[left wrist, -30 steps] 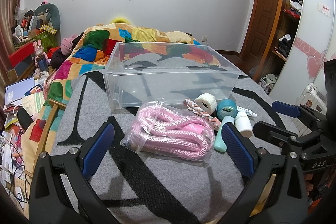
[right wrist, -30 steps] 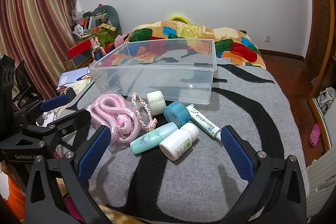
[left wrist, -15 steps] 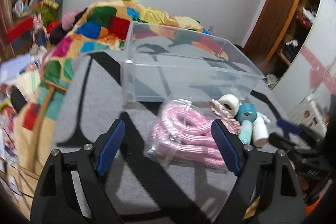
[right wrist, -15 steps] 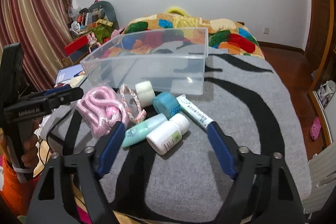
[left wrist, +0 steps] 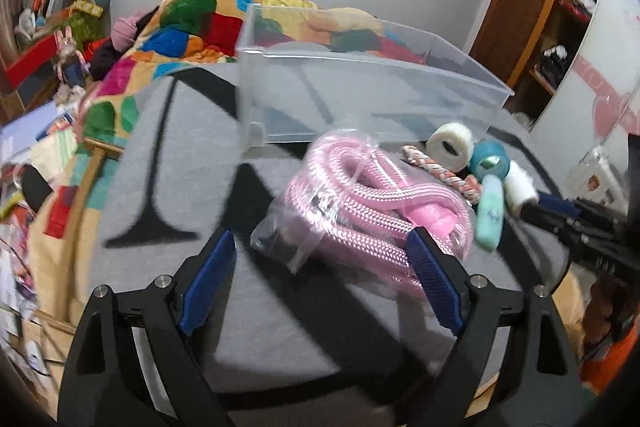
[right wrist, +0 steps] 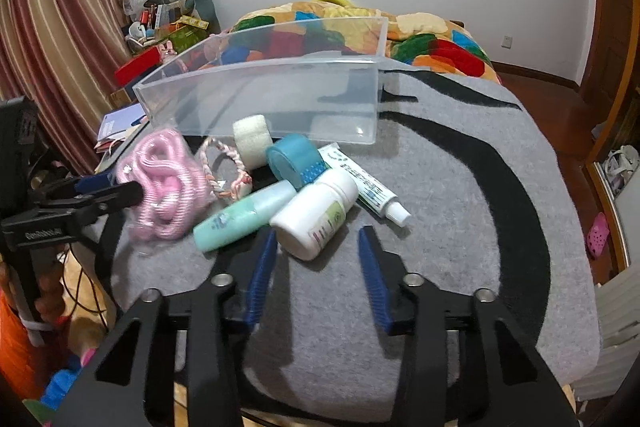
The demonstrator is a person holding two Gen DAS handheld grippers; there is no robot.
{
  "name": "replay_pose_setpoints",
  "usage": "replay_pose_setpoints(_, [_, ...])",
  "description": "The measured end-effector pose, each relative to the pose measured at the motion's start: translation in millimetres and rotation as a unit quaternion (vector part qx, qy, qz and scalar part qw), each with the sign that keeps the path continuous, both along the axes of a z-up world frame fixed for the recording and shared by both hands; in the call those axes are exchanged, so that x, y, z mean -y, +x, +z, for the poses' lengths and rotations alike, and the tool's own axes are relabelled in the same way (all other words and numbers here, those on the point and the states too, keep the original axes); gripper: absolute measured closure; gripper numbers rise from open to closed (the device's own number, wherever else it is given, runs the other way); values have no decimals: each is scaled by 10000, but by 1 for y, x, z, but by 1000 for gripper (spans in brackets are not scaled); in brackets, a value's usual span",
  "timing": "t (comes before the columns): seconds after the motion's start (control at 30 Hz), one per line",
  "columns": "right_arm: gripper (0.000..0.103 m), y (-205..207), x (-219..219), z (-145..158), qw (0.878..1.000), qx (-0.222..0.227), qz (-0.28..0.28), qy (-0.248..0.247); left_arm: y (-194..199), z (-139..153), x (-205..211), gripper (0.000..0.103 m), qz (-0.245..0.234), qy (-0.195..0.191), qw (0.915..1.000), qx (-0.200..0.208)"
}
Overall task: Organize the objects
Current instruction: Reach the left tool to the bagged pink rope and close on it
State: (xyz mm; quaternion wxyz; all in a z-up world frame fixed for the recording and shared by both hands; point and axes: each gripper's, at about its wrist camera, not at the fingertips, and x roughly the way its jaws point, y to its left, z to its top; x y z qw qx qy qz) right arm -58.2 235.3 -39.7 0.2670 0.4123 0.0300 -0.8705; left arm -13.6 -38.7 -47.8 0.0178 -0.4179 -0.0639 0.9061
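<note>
A clear plastic bin [left wrist: 372, 95] [right wrist: 264, 99] stands empty on a grey and black mat. In front of it lie a bagged pink rope [left wrist: 372, 207] [right wrist: 168, 187], a braided cord [right wrist: 224, 163], a white tape roll [right wrist: 252, 139], a blue tape roll [right wrist: 292, 163], a mint bottle [right wrist: 244, 215], a white pill bottle [right wrist: 316, 215] and a tube [right wrist: 364, 187]. My left gripper [left wrist: 320, 275] is open, its fingers either side of the rope bag's near end. My right gripper [right wrist: 318, 275] is open just in front of the pill bottle.
A colourful quilt [left wrist: 192, 27] lies behind the bin. Clutter and books [left wrist: 36, 147] fill the floor at the left. A wooden door and shelves [left wrist: 552, 7] stand at the right. The mat's edge [right wrist: 576, 307] drops off at the right.
Both grippers have moved forward and narrowed. The left now straddles the rope bag's near end; the right has come close to the pill bottle.
</note>
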Motion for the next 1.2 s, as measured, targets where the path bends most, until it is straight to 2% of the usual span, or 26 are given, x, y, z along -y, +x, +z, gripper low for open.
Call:
replay_pose_setpoints(0.17, [72,3,-9,-3,10000,37,80,28,8,9,9,14,-43,-663,9978,44])
replay_pose_setpoints(0.23, [72,5,-13,-1,9998,64,148,-70,9,13,12,16,17,-743,9972,97])
replay_pose_setpoints(0.37, [71,2,-12,6,9993,130,165,-322,7,27,9,14,51,-256,9996,50])
replay_pose_setpoints(0.4, [70,0,-10,7,9993,141,126,-318,4,29,5,11,58,-181,9998,33])
replay_pose_setpoints(0.43, [70,-4,-8,7,9993,180,80,-306,1,29,0,2,78,-131,9999,16])
replay_pose_setpoints(0.47, [69,-7,-6,7,9992,234,44,-315,-3,28,-5,0,119,-95,9999,5])
replay_pose_setpoints(0.6, [69,-21,2,2,9980,440,-36,-441,-26,9,-21,0,137,-12,9992,366])
replay_pose_setpoints(0.7, [69,-27,5,-2,9978,468,-91,-451,-37,-11,-22,0,368,-1,9976,593])
replay_pose_setpoints(0.83, [68,-33,0,-3,9954,667,-99,-676,-35,-15,-24,0,464,-167,9981,369])
replay_pose_setpoints(0.9, [59,-34,0,-2,9949,697,-146,-714,-34,-15,-24,1,435,-187,9984,308])
replay_pose_setpoints(1.0, [46,-37,2,2,9941,690,-184,-815,-29,-13,-22,12,326,-208,9990,205])
replay_pose_setpoints(1.1, [45,-37,5,4,9956,555,-259,-703,-26,-11,-18,25,299,-273,9991,141])
replay_pose_setpoints(1.17, [45,-41,7,0,9958,570,-330,-636,-23,-10,-15,37,320,-301,9990,102])
replay_pose_setpoints(1.2, [48,-43,6,-1,9955,606,-366,-626,-22,-9,-14,39,330,-286,9990,90])
